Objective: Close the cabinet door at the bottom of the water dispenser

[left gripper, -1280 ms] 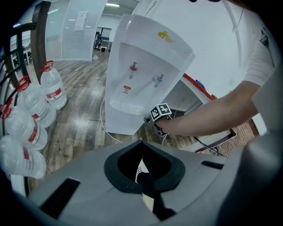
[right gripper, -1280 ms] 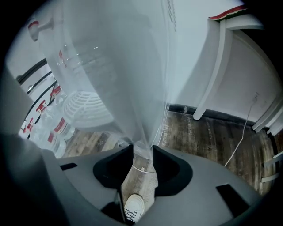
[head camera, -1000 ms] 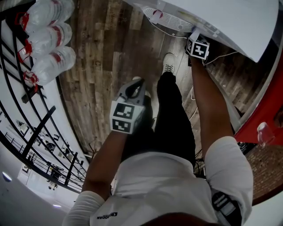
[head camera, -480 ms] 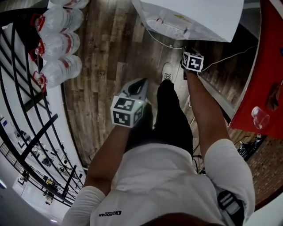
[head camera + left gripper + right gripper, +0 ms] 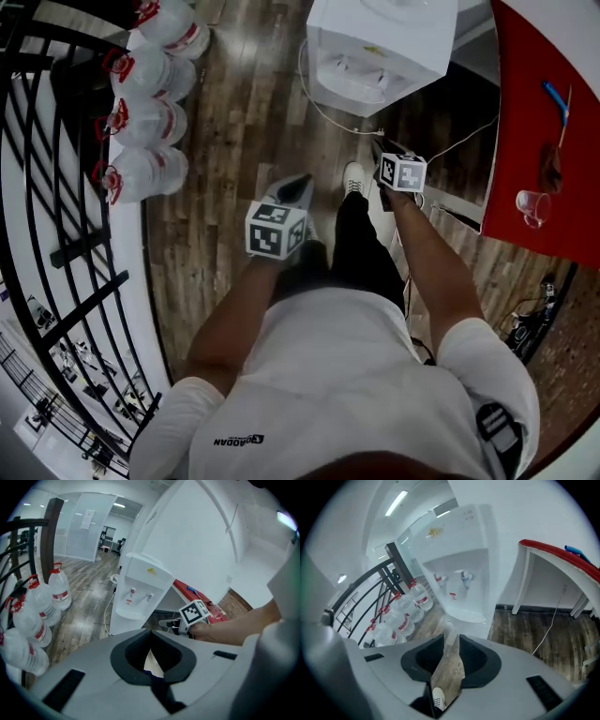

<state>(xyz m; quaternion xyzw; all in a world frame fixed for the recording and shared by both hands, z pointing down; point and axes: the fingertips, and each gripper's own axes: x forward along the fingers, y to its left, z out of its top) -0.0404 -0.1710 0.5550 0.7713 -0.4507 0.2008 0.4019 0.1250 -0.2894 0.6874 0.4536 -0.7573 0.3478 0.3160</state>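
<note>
The white water dispenser (image 5: 380, 47) stands on the wood floor ahead of me, seen from above; no door leaf sticks out from its front there. It also shows in the left gripper view (image 5: 140, 597) and the right gripper view (image 5: 464, 564), with its lowest part hidden behind the gripper bodies. My left gripper (image 5: 302, 180) hangs in the air well short of it, tips together and empty (image 5: 151, 632). My right gripper (image 5: 382, 155) is raised closer to the dispenser, off to its right. Its jaws (image 5: 451, 639) are closing, a narrow gap still showing, nothing between them.
Several large water bottles (image 5: 141, 122) lie along a black railing (image 5: 56, 187) at the left. A red table (image 5: 544, 122) with a plastic cup (image 5: 532, 206) stands at the right. A white cable (image 5: 319, 103) runs across the floor by the dispenser. My shoe (image 5: 354, 178) is below the grippers.
Both grippers have risen and drawn back from the dispenser's base, the right one most. The view has lifted, so the whole dispenser top now shows, smaller and farther off.
</note>
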